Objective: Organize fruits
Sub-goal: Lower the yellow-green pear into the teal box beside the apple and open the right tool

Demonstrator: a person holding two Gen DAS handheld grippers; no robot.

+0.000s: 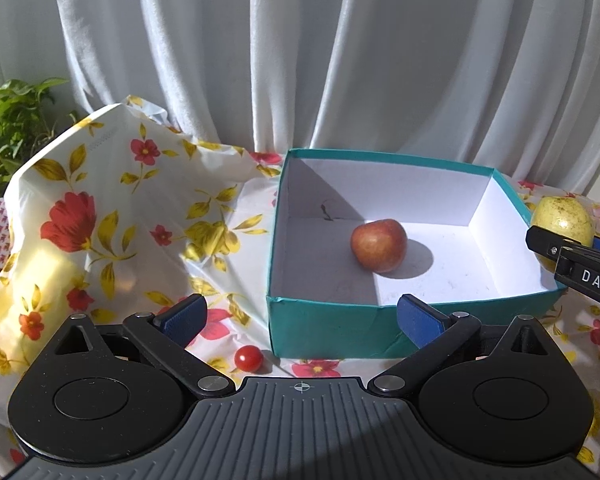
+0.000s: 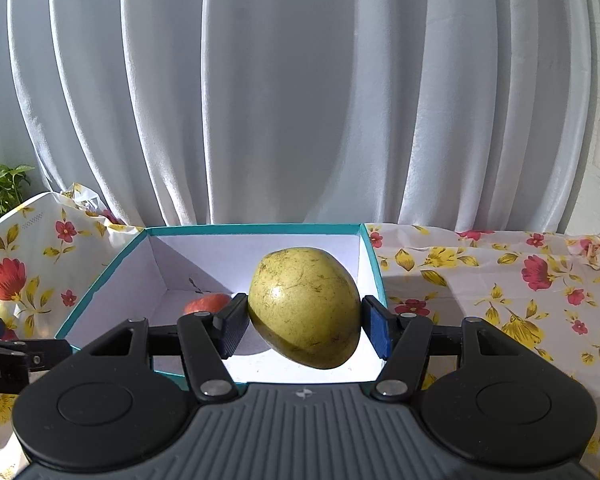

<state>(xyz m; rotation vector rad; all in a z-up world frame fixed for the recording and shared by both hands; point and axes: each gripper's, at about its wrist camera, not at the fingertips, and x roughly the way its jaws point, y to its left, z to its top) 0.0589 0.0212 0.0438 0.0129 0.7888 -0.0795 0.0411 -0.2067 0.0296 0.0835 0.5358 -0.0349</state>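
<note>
A teal box (image 1: 324, 330) with a white inside stands on the flowered cloth, and a red apple (image 1: 379, 245) lies on its floor. My left gripper (image 1: 300, 320) is open and holds nothing, hovering over the box's near left corner. A small red cherry tomato (image 1: 249, 358) lies on the cloth just below its left finger. My right gripper (image 2: 305, 325) is shut on a yellow-green mango (image 2: 305, 306), held in the air above the near side of the teal box (image 2: 112, 264). The apple (image 2: 206, 303) shows partly behind its left finger. In the left wrist view the mango (image 1: 564, 219) appears at the box's right edge.
A flowered plastic bag (image 1: 92, 208) lies crumpled left of the box. White curtains (image 1: 300, 60) hang close behind the table. A green plant (image 1: 12, 120) stands at the far left. The flowered cloth (image 2: 500, 280) stretches to the right of the box.
</note>
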